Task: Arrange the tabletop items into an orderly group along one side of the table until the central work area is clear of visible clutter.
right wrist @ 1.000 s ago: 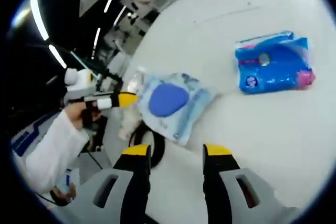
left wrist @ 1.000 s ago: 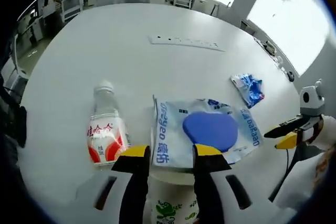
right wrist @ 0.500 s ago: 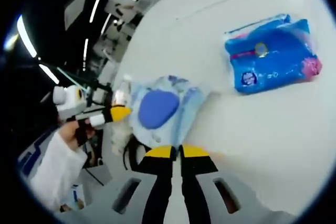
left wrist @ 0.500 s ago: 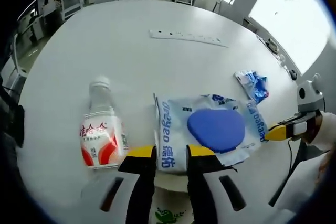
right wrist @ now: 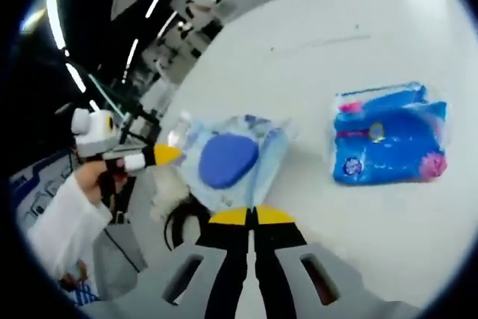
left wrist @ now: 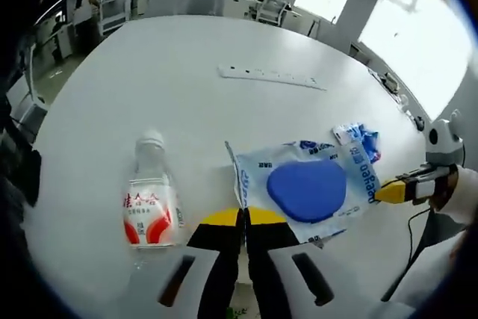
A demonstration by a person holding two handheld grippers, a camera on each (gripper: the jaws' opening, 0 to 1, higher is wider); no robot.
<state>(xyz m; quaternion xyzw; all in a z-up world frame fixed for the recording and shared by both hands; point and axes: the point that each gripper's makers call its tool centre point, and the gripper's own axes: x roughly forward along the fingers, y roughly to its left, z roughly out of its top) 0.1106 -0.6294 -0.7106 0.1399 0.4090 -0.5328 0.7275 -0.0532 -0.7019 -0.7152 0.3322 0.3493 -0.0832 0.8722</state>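
White table (left wrist: pixel 149 65), bottle (left wrist: pixel 149 203), blue packet (right wrist: pixel 388 136)

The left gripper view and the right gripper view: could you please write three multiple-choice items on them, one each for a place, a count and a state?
1. Where does the bottle lie in the left gripper view?
A. left of the wipes pack
B. on top of it
C. beside the power strip

2. How many blue-and-white packs lie on the table?
A. one
B. two
C. four

3. How do the jaws of the left gripper stand?
A. wide apart
B. closed at the pack's edge
C. around the bottle

Answers: 1 A, the bottle lies left of the pack. 2 B, the wipes pack and a smaller blue pack. 3 B, the yellow tips meet there.
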